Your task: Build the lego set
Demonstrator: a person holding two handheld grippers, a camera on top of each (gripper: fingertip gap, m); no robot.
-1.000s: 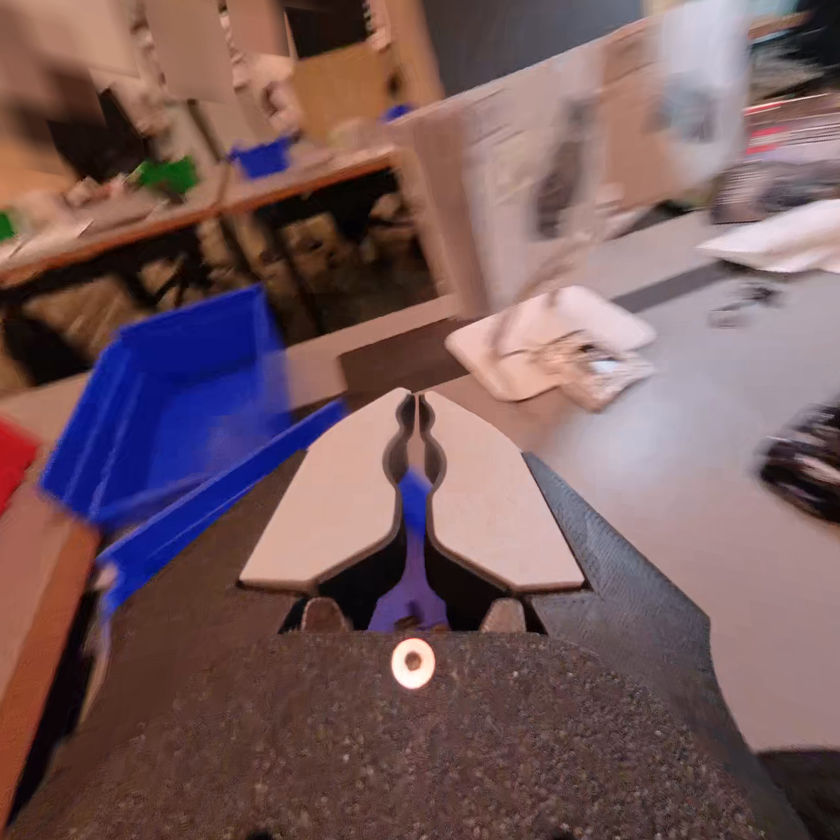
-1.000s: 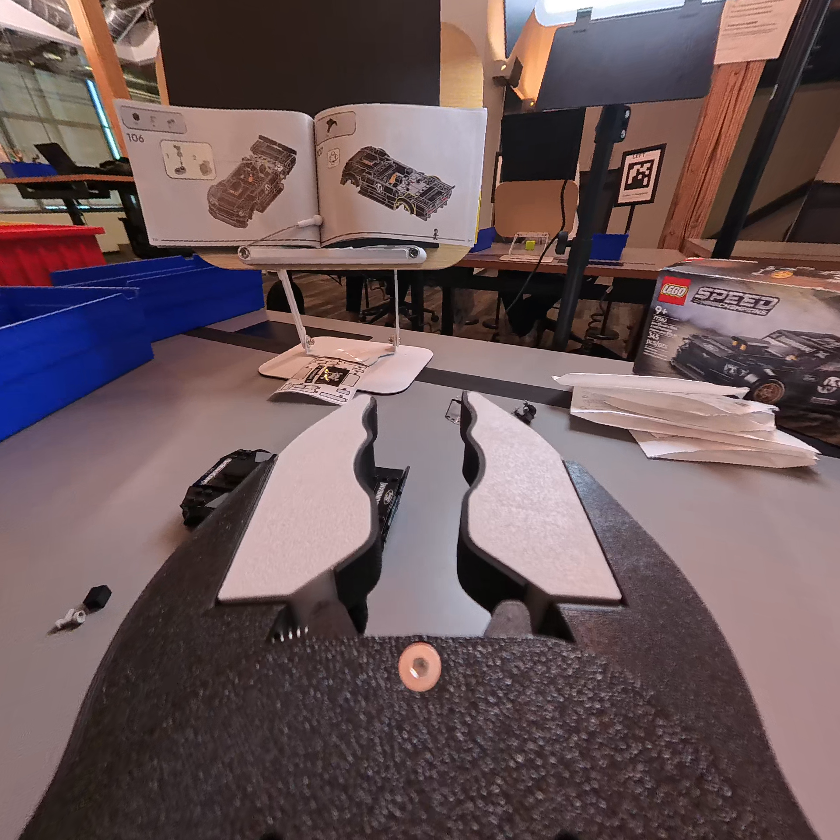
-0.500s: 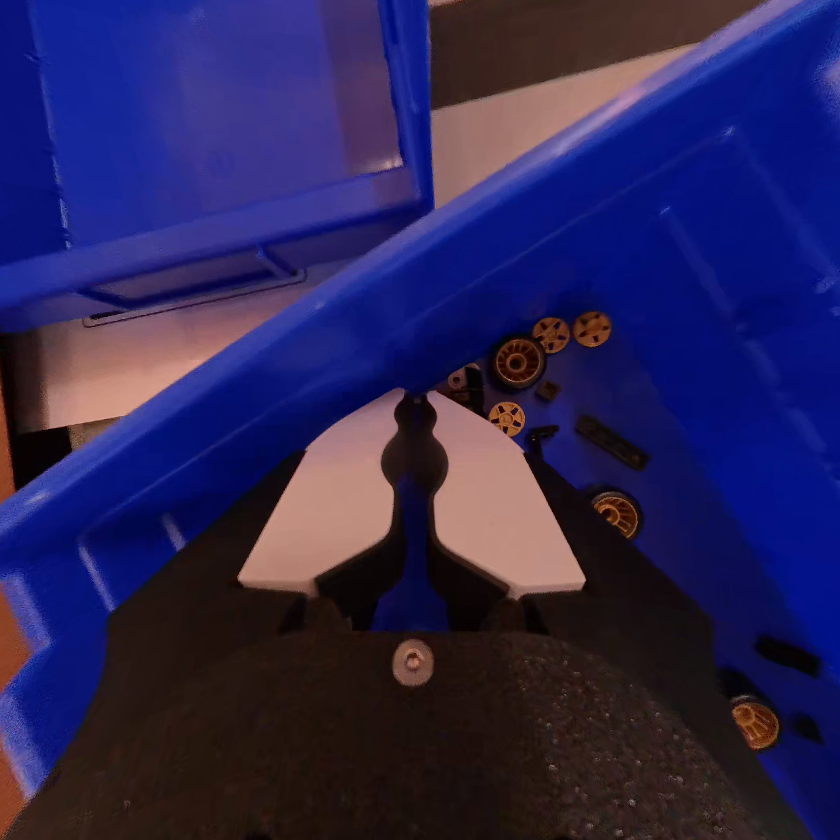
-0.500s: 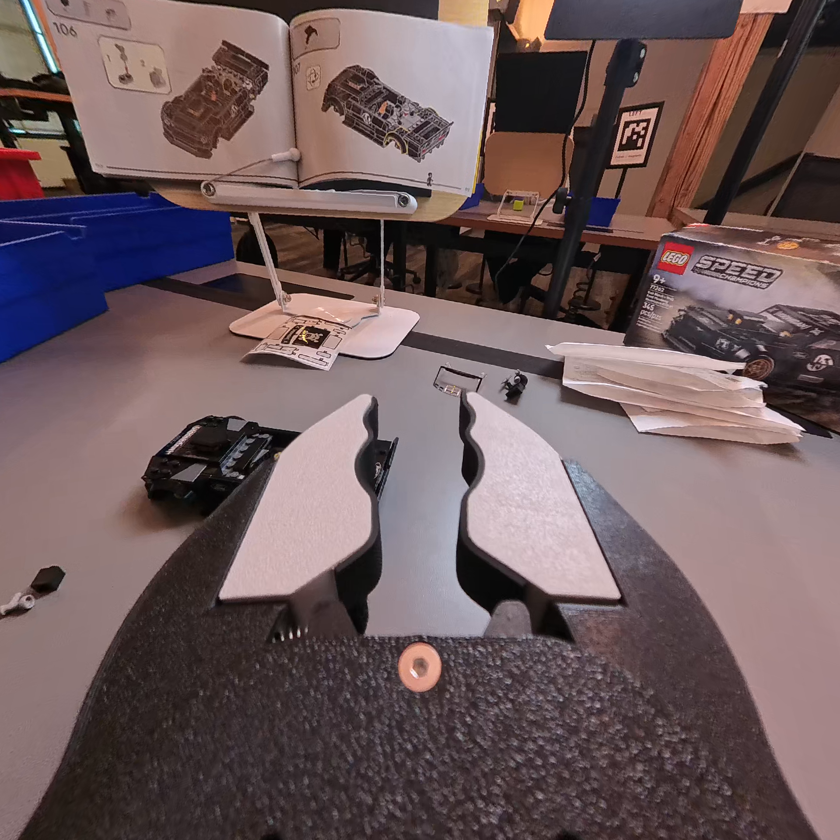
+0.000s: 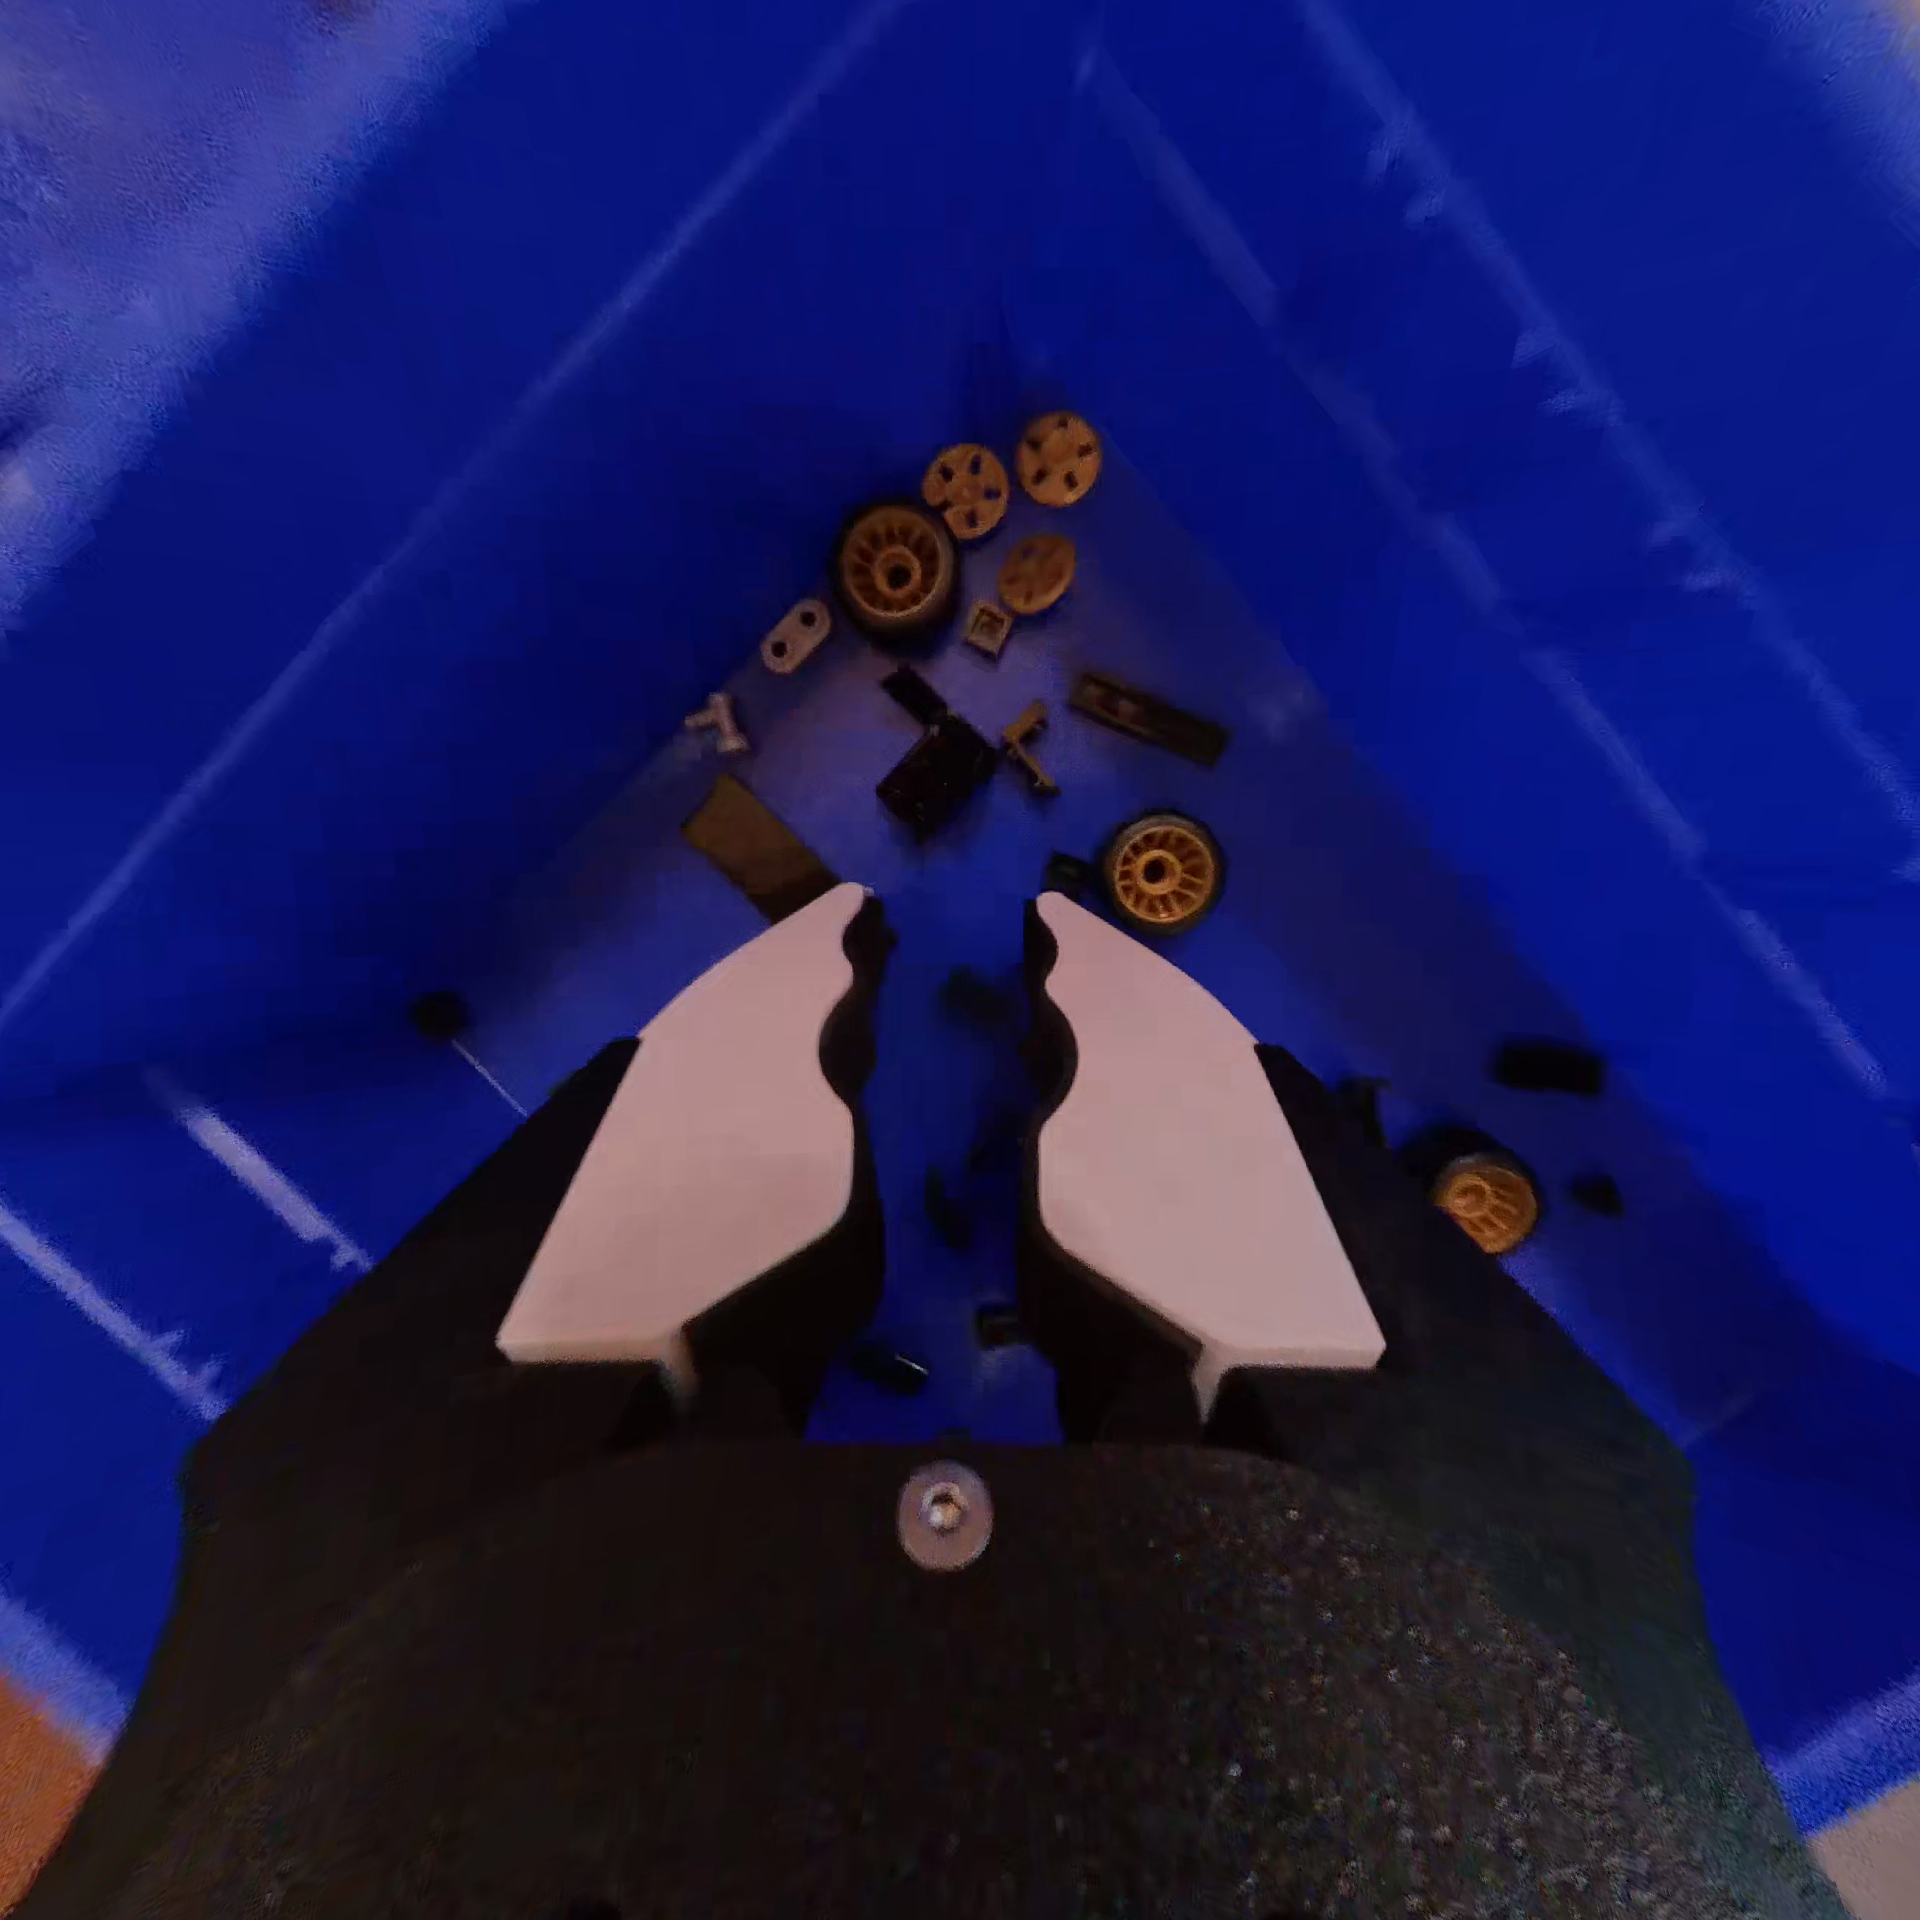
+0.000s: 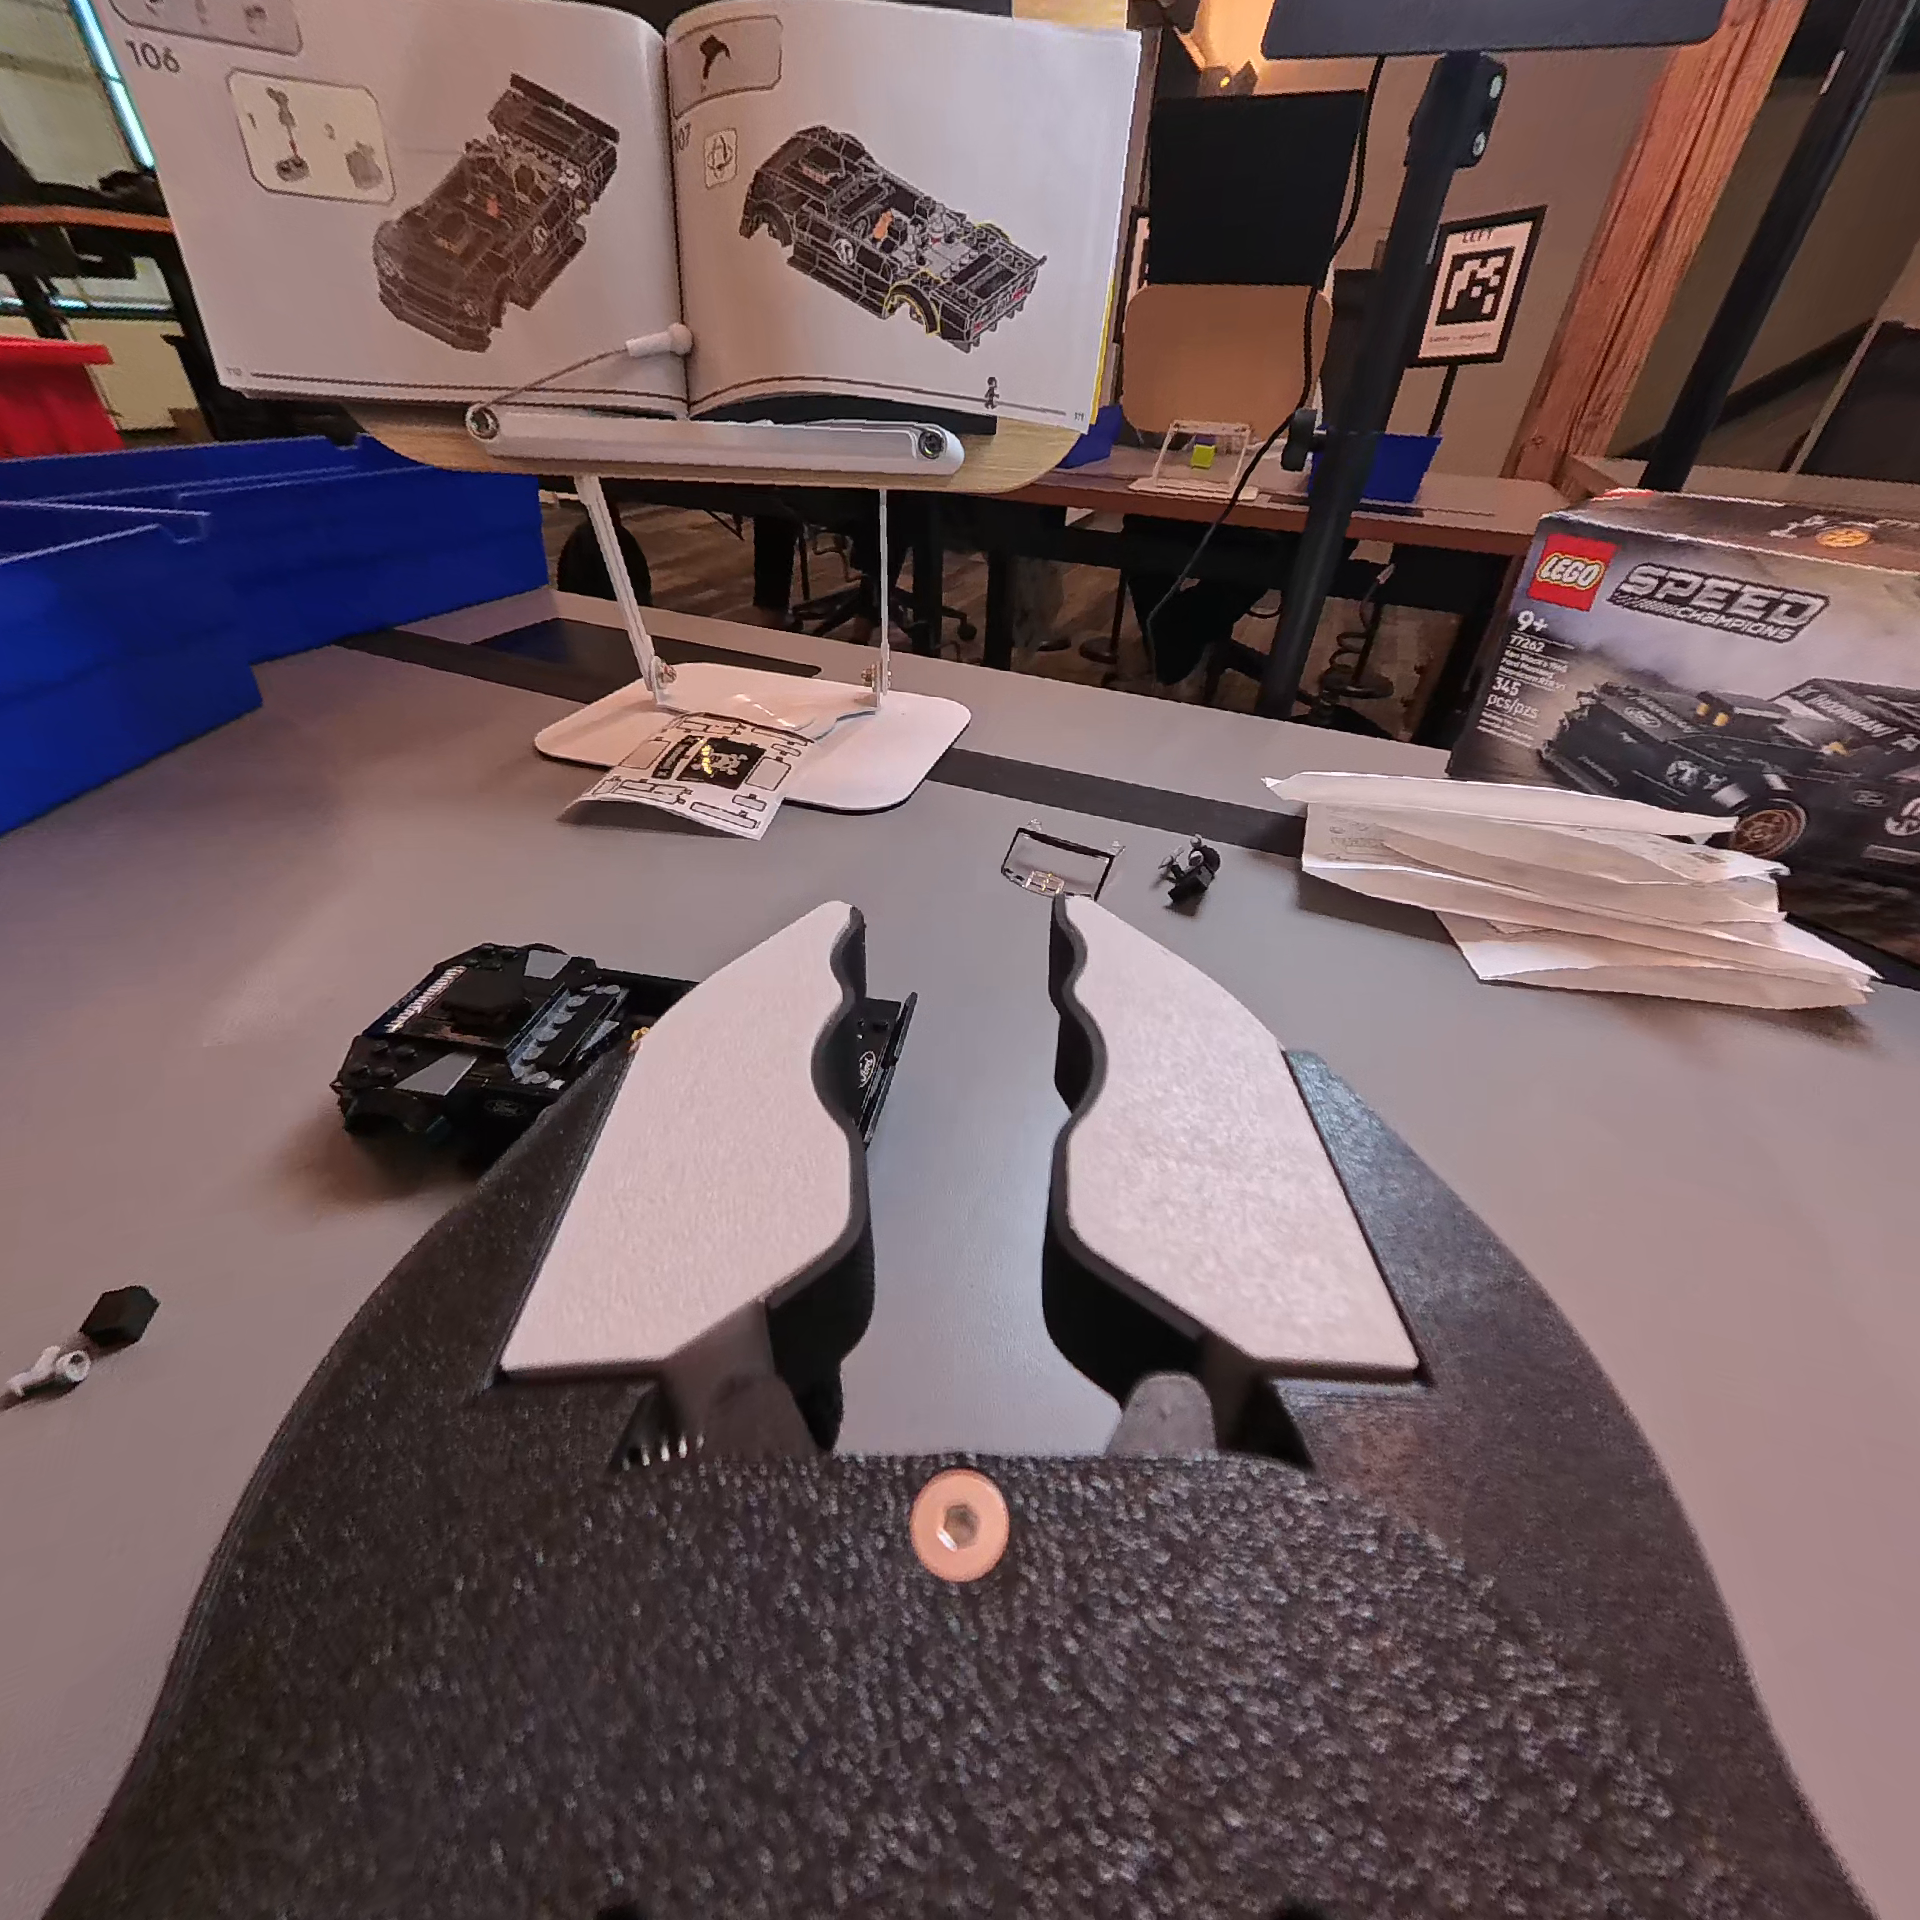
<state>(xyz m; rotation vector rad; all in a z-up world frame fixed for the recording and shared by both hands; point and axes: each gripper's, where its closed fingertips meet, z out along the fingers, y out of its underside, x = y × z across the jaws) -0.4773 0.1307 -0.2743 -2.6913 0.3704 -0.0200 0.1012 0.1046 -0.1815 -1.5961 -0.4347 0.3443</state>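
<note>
- Left wrist view looked down into a blue bin [image 5: 312,520]. The left tongs [image 5: 951,904] were partly open and held nothing.
- Gold wheels sat close by: one wheel [image 5: 1161,873] just right of the tips, another wheel [image 5: 896,569] farther ahead.
- To do this step well, I think the tongs should go down slowly over one piece only, then squeeze softly.
- The left tongs pointed steeply down into the bin's corner.
- The right tongs [image 6: 951,914] hung low over the grey table [image 6: 1558,1195], open and empty. The black car [image 6: 488,1029] sat just left of them.
</note>
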